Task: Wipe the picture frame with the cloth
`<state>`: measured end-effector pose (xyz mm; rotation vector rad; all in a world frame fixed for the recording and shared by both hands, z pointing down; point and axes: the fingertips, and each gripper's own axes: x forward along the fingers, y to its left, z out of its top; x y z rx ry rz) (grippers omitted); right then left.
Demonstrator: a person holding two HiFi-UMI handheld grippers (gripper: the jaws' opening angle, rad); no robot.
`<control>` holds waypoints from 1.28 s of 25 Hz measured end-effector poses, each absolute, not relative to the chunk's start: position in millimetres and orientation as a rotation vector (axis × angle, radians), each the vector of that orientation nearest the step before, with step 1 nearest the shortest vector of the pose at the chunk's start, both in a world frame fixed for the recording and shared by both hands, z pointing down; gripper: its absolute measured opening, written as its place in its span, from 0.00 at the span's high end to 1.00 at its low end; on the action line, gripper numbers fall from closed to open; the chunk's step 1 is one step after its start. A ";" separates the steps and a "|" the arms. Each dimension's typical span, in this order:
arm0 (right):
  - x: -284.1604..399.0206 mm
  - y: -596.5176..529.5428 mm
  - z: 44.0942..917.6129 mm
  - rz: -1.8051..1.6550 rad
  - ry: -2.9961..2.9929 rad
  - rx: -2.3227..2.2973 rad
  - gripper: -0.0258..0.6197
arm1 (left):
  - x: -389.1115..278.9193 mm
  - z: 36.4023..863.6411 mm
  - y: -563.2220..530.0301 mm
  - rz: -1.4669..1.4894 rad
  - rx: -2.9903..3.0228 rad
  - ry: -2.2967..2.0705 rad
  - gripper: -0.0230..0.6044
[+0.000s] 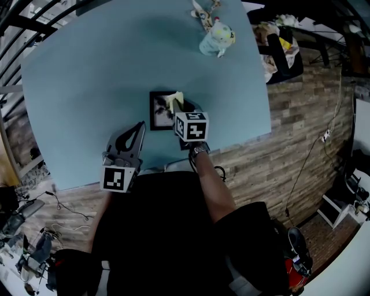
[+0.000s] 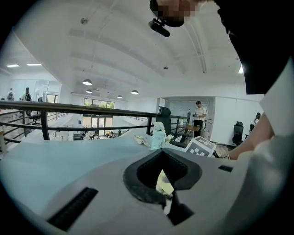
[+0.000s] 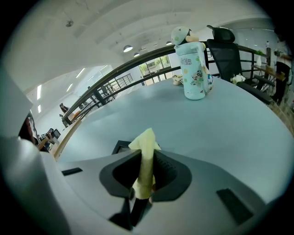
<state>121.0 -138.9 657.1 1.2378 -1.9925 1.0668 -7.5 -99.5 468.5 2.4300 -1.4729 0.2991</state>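
Cloth: a pale yellow cloth [image 3: 146, 151] stands upright between the jaws of the right gripper [image 3: 144, 180], which are closed on its lower part. Its free top pokes out ahead, probably so the loose end can be dragged over the glass.
Frame: the dark picture frame [image 1: 159, 111] lies flat on the blue table [image 1: 87, 75], near the edge closest to the person. In the right gripper view only one corner [image 3: 120, 146] shows, just behind the cloth.
Right gripper: it reaches over the right part of the frame, cloth tip [image 1: 175, 99] above it. I cannot tell whether the cloth touches the frame.
Left gripper: the left gripper [image 1: 139, 129] hangs just beside the frame's lower left corner, apart from it, likely ready to steady the frame if it slides. Its jaws are drawn together. A small yellowish bit [image 2: 164, 184] shows where they meet, and I cannot tell what it is.
Around: a printed drinking bottle [image 1: 217, 39] stands well apart at the far side, with small trinkets [image 1: 203, 11] behind it. A black chair [image 3: 225, 50] and a railing [image 2: 82, 110] stand beyond the table.
In the way: nothing lies between cloth and frame. The unheld frame may shift under the wipe.
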 end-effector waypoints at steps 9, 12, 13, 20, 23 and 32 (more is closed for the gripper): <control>138.7 -135.6 663.3 1.080 -1.952 1.279 0.87 | -3.7 470.0 -100.9 0.299 2.442 -1.451 0.97; 145.8 -134.2 663.9 1.088 -1.937 1.302 0.87 | -2.6 469.2 -101.2 0.295 2.445 -1.445 0.97; 147.6 -133.9 663.5 1.090 -1.932 1.310 0.87 | -2.9 468.8 -101.1 0.295 2.446 -1.443 0.97; 163.1 -132.7 659.0 1.089 -1.912 1.372 0.87 | 0.0 471.1 -99.3 0.305 2.468 -1.409 0.97; 166.6 -128.9 654.4 1.088 -1.912 1.390 0.87 | 1.9 468.6 -97.9 0.295 2.482 -1.402 0.97; 152.9 -114.8 642.5 1.074 -1.946 1.381 0.87 | -0.8 465.1 -89.5 0.272 2.494 -1.400 0.97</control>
